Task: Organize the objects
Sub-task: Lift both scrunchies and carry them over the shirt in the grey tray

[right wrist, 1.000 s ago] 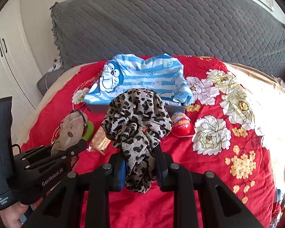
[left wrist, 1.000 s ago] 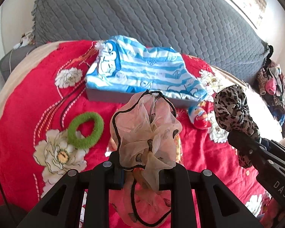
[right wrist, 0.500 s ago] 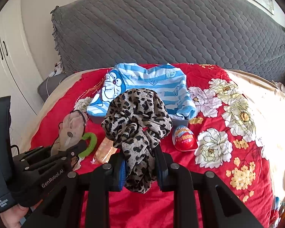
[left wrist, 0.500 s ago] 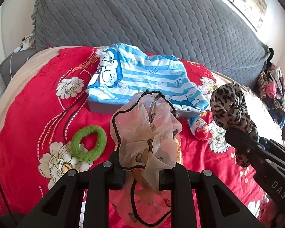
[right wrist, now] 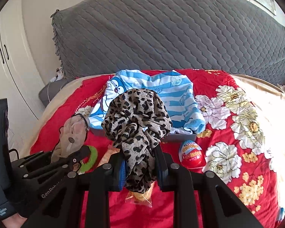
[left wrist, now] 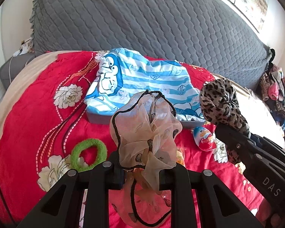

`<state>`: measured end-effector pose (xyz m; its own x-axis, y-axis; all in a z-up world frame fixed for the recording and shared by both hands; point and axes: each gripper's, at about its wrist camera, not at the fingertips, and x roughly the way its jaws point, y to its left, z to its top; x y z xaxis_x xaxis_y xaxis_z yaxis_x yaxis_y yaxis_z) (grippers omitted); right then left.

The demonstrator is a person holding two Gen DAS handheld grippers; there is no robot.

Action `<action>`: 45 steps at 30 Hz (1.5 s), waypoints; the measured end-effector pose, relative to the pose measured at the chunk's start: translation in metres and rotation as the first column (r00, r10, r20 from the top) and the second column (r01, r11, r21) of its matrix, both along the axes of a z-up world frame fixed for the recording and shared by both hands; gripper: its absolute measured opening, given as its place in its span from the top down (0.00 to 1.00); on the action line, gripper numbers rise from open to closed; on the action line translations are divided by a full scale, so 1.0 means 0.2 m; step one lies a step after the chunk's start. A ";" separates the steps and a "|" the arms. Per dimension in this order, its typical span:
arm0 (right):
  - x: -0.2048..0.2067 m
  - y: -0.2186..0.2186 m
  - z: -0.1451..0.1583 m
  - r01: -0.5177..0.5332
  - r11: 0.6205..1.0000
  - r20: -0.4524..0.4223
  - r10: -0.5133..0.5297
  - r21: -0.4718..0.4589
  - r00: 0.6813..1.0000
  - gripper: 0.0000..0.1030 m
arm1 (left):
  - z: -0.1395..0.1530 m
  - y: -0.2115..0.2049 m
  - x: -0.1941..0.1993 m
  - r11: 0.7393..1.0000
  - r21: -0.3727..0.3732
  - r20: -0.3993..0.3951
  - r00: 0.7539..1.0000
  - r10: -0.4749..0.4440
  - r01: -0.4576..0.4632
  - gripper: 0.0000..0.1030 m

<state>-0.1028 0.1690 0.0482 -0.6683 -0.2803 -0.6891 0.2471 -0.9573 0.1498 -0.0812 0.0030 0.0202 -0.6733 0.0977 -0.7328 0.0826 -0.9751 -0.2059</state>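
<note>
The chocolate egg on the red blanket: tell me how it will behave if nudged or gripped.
The chocolate egg looks smooth and rounded, so it would probably roll on a nudge, though the soft blanket may slow it. Its glossy wrapper suggests it could slip between pads. It is likely a light shell, so a hard squeeze might crack it.

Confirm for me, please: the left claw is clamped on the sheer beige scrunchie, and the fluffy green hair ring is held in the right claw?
Not quite. The right claw is clamped on a leopard-print fabric scrunchie; the fluffy green hair ring lies loose on the red floral bedspread, as the left wrist view shows. The left claw does grip the sheer beige scrunchie.
</note>
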 end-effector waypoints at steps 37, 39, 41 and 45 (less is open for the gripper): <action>-0.39 0.01 -0.03 0.017 1.000 -0.086 -0.016 0.009 0.996 0.76 | -0.08 -0.01 -0.51 0.999 -0.008 -0.047 0.998 0.034 -0.034 0.77; -0.41 0.02 -0.03 0.015 1.000 -0.099 -0.014 0.010 0.995 0.76 | -0.09 -0.01 -0.54 0.999 -0.004 -0.040 0.999 0.034 -0.034 0.77; -0.44 0.02 -0.03 0.024 1.000 -0.087 -0.023 0.013 0.996 0.76 | -0.11 -0.01 -0.56 0.999 -0.001 -0.034 0.999 0.036 -0.036 0.77; -0.49 0.02 -0.03 0.011 1.000 -0.084 -0.010 0.014 0.996 0.76 | -0.12 -0.02 -0.60 0.999 -0.002 -0.021 0.999 0.046 -0.046 0.77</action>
<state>-0.2004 0.1722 0.0430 -0.7267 -0.2637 -0.6343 0.2484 -0.9618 0.1153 -0.2006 -0.0008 -0.0047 -0.6925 0.0644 -0.7186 0.1232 -0.9708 -0.2058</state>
